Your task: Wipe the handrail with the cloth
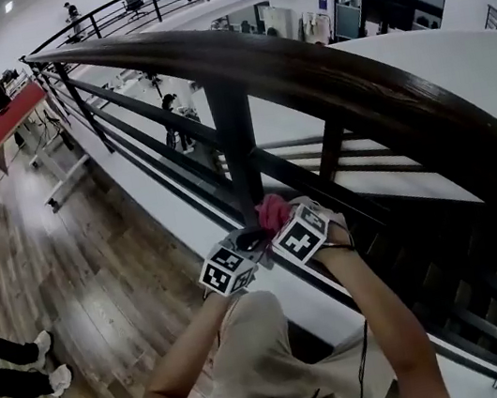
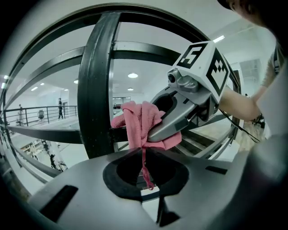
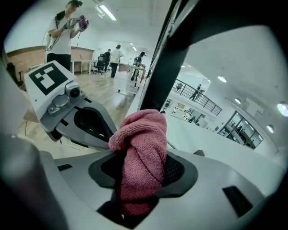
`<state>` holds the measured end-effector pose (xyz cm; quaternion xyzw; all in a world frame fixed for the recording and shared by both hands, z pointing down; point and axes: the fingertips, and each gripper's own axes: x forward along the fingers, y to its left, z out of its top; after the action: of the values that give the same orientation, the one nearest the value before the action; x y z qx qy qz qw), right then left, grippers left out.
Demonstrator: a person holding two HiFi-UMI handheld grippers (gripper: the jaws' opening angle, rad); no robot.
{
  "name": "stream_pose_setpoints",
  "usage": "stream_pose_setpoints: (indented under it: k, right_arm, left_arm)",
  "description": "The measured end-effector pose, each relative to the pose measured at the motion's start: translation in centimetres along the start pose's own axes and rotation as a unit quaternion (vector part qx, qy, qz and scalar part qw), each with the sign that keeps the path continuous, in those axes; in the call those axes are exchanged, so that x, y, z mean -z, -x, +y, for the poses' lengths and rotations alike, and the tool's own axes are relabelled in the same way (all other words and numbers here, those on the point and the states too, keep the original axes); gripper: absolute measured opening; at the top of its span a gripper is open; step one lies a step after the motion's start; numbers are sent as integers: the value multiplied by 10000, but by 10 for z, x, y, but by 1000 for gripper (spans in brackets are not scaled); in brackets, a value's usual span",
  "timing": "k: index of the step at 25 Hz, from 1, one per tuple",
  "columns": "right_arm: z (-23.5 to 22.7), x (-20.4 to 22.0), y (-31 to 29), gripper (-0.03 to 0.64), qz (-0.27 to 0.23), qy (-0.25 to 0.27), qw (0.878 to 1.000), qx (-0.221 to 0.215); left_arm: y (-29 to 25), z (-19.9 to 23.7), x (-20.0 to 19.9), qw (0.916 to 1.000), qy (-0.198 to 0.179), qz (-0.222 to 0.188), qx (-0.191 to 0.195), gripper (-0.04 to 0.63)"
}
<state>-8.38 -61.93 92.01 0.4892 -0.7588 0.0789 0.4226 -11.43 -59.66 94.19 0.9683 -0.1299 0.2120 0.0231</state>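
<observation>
A pink cloth (image 1: 272, 210) hangs bunched between both grippers, right beside a dark baluster (image 1: 237, 148) under the thick dark wooden handrail (image 1: 302, 69). My left gripper (image 1: 257, 236) is shut, and in the left gripper view its tips (image 2: 145, 173) pinch only a thin strand of the cloth (image 2: 143, 121). My right gripper (image 1: 279, 221) comes in from the right. In the right gripper view a thick wad of cloth (image 3: 141, 152) fills the gap at its tips (image 3: 141, 179), and the pads press on it. The two grippers face each other closely, the left gripper (image 3: 105, 139) just behind the cloth.
Dark horizontal rails (image 1: 159, 123) run below the handrail, with an open atrium beyond. A wooden floor (image 1: 94, 297) lies at the left, with a red table (image 1: 15, 115) farther off and someone's feet (image 1: 49, 362) at the left edge. People stand in the distance.
</observation>
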Motion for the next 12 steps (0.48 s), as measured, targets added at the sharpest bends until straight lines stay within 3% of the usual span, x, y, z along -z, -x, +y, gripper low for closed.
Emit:
stream_pose_setpoints:
  k: [5,8,12]
  right_arm:
    - [-7,3,6,207,78,448,9978,473]
    - [-12,19,13,210,163,603,9966,537]
    - [-11,37,18,213,200,210,9991,299]
  left_arm:
    - [-10,-2,-11,9998,-192,-68,30,23]
    - [-17,-5,-16,9997,-224,-86,50,23]
    - [-24,-19,-17,9987,-495,-12,104,23]
